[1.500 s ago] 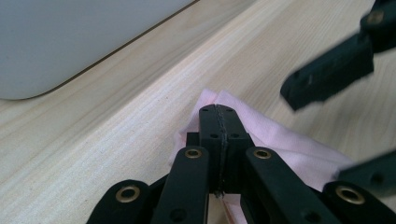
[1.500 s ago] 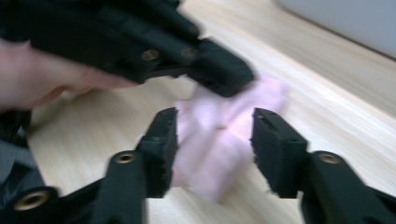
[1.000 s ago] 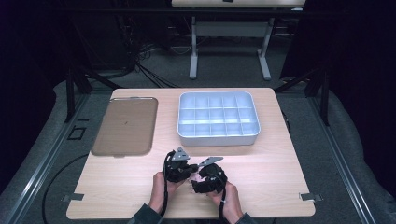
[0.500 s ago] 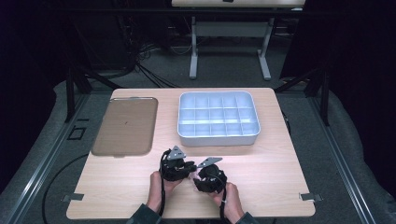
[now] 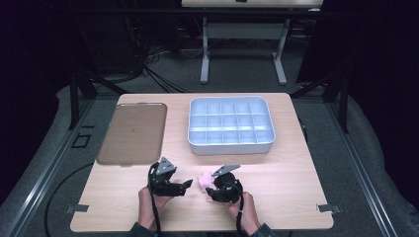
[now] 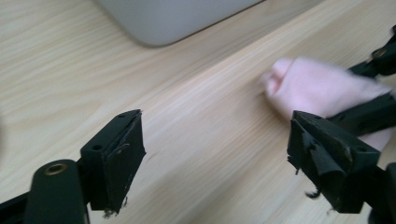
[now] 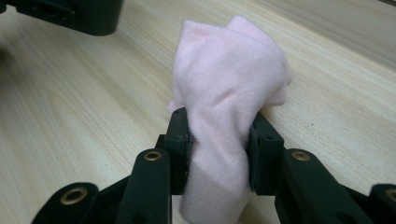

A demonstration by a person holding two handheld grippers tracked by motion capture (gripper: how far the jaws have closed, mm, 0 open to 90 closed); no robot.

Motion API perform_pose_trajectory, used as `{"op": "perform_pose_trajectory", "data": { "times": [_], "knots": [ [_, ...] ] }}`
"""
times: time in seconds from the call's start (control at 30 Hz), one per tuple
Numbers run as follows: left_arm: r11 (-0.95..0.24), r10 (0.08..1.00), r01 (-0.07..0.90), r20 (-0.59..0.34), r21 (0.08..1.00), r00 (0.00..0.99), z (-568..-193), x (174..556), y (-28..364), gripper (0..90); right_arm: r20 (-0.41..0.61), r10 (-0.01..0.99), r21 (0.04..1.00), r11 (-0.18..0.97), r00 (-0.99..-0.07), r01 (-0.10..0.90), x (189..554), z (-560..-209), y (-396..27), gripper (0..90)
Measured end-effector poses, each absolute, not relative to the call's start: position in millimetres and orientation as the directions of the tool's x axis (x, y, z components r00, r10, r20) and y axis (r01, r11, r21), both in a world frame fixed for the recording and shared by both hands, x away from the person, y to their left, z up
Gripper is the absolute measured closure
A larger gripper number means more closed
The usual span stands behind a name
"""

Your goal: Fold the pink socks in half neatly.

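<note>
no readable text, labels, brands or numbers anywhere

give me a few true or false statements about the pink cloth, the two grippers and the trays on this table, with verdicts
1. The right gripper is clamped on the pink cloth. True.
2. The left gripper holds the cloth too. False: its jaws have just been opening and stand apart with nothing between them.
3. The pink cloth lies in the divided grey tray. False: it is at the table's near edge, outside the tray.
4. The flat brown tray sits left of the divided tray. True.
</note>
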State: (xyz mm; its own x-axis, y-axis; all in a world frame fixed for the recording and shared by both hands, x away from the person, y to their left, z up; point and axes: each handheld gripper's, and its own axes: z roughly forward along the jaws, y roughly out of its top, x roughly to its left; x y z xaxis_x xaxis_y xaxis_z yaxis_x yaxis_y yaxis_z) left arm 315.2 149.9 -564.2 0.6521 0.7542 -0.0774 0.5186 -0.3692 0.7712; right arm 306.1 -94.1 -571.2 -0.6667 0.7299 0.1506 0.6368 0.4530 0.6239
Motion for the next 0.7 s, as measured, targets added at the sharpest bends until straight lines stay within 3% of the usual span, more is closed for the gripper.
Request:
{"op": "perform_pose_trajectory", "data": {
  "times": [0.37,0.7],
  "knots": [
    [-0.329,0.83,0.574,-0.06,0.75,0.554,-581,300,190,14.3,0.188,0.693,0.648,0.445,-0.696,0.618,305,-569,-102,66.8],
    [-0.336,0.844,0.585,-0.04,0.738,0.534,-591,299,195,10.7,0.205,0.703,0.686,0.393,-0.681,0.613,303,-557,-117,66.7]
  ]
}}
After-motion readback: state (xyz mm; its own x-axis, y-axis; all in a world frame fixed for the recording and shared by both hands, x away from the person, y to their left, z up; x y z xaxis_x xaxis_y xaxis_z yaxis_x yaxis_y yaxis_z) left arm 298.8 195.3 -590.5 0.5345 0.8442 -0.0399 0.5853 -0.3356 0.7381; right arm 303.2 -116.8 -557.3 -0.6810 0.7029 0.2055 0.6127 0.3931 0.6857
